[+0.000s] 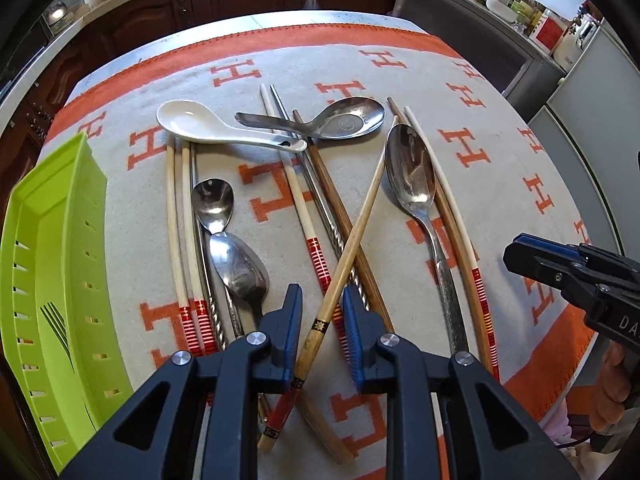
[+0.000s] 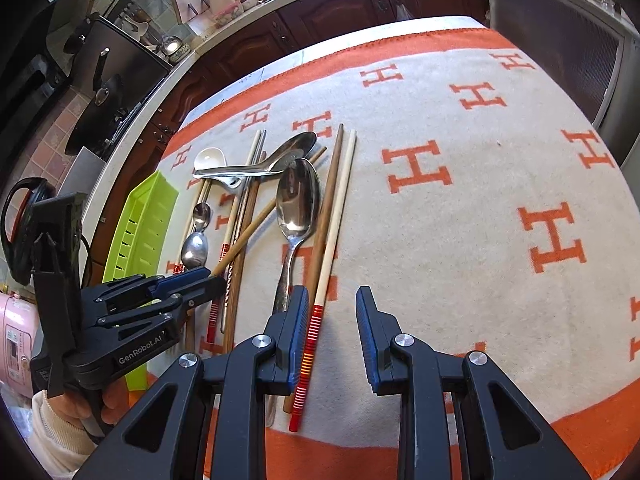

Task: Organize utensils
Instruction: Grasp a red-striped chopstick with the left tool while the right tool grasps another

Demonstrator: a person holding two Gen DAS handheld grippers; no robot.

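Utensils: all lie loose in one heap on the cream blanket with orange H letters and an orange border (image 1: pixel 400 80) that covers the tabletop, toward its left half. Seen in the heap: white ceramic soup spoon (image 1: pixel 188 118) at the far side, its handle crossing several chopsticks; wide steel soup spoon (image 1: pixel 348 118) just beside it; long steel tablespoon (image 1: pixel 412 172) toward the right of the heap; two small steel spoons (image 1: pixel 224 232), bowls touching, on the left; cream chopsticks with red-striped ends (image 1: pixel 188 312); dark brown wooden chopsticks (image 1: pixel 336 200); twisted steel chopsticks (image 1: pixel 340 236).

Lime green slotted plastic tray (image 1: pixel 52 240) sits along the left edge of the tabletop, just beside the heap. What shows of its inside holds nothing, so I judge sorting as barely begun: no utensil placed, everything left to move.

Left gripper (image 1: pixel 322 312): jaws part open, straddling the pale bamboo chopstick with a black-and-gold band (image 1: pixel 352 248) that lies diagonally over the others. The pads do not press it in the wrist view; not yet a grip.

Right gripper (image 2: pixel 332 312): jaws part open over the near right end of the heap. One cream chopstick with a red-striped end (image 2: pixel 312 332) lies just inside its left finger; contact cannot be confirmed. Nothing held.

Judgement: first pick in hand on both sides.
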